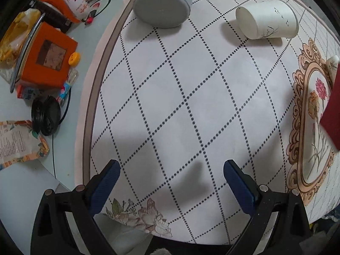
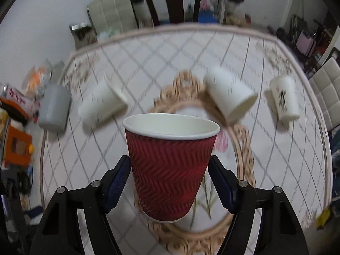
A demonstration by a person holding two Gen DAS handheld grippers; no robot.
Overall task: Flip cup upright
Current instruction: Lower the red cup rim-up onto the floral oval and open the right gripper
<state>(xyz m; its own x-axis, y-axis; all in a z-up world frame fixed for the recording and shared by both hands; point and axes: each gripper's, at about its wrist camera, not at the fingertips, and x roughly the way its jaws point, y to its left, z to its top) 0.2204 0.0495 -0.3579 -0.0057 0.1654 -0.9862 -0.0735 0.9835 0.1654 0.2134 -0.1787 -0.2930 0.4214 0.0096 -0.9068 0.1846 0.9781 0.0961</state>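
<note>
My right gripper (image 2: 169, 167) is shut on a red ribbed paper cup (image 2: 170, 170), held upright with its white rim on top, above the floral oval of the tablecloth (image 2: 244, 148). The same cup shows as a red edge in the left wrist view (image 1: 332, 114). A white paper cup (image 1: 267, 19) lies on its side ahead of my left gripper (image 1: 171, 174), which is open and empty, low over the cloth. In the right wrist view this cup (image 2: 102, 106) lies left, another white cup (image 2: 231, 97) lies on its side right, and a third (image 2: 284, 97) farther right.
A grey cup (image 1: 163, 2) lies on its side at the far left of the cloth; it also shows in the right wrist view (image 2: 54, 108). An orange box (image 1: 46, 57), snack packets and black earphones (image 1: 45, 114) crowd the bare table left. A dark chair (image 2: 172, 0) stands behind the table.
</note>
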